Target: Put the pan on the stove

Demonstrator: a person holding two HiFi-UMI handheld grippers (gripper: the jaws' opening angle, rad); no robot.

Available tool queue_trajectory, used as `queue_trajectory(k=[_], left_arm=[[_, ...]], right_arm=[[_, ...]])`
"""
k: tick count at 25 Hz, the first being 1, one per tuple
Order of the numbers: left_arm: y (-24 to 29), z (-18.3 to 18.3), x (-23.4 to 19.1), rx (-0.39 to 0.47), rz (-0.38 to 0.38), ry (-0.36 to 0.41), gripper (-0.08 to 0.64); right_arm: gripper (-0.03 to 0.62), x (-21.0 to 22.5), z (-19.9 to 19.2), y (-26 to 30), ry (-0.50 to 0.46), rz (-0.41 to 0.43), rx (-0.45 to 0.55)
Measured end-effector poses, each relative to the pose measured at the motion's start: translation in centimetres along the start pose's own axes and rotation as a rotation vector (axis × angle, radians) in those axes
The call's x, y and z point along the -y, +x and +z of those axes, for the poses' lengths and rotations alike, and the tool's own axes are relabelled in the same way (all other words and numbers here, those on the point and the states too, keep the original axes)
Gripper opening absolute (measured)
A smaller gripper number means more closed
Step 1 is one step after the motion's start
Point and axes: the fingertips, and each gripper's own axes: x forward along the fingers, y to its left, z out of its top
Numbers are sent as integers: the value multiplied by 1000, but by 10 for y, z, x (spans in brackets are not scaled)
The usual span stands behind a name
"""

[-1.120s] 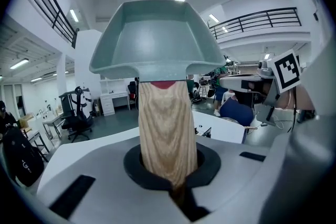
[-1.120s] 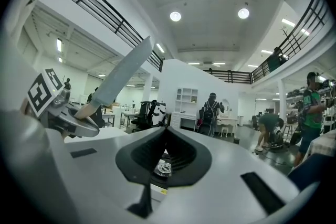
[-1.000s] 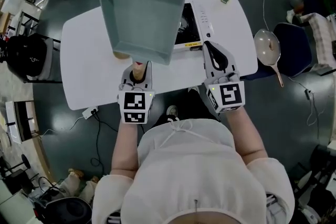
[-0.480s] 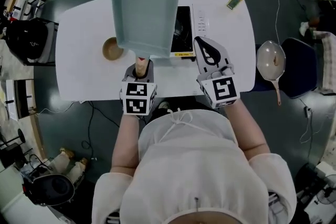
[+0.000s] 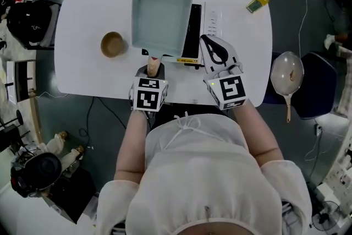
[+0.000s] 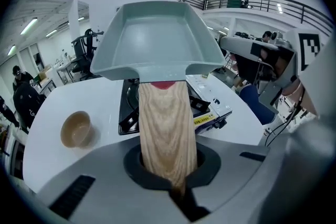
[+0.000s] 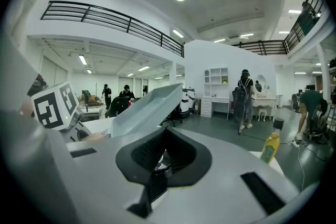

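The pale-green rectangular pan (image 5: 162,19), wooden handle (image 6: 167,128) clamped in the left gripper (image 5: 153,70), was held above the black stove (image 5: 191,36) ahead; lowering was judged next.

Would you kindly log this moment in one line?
left gripper shut on pan handle | pan raised over stove | right gripper shut, empty

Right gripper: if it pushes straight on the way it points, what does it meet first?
Likely nothing: the right gripper, shut and empty, points level above the stove, the pan just left of its line, the yellow bottle far right. Depth is unclear; the pan is closest.
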Motion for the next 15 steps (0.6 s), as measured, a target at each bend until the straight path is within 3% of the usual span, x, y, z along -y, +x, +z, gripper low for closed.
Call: queue_trajectory(k=[15], left_arm=[[34, -31, 11, -258, -33, -102, 20]], right_arm=[[3, 18, -20, 25, 89, 32, -25]])
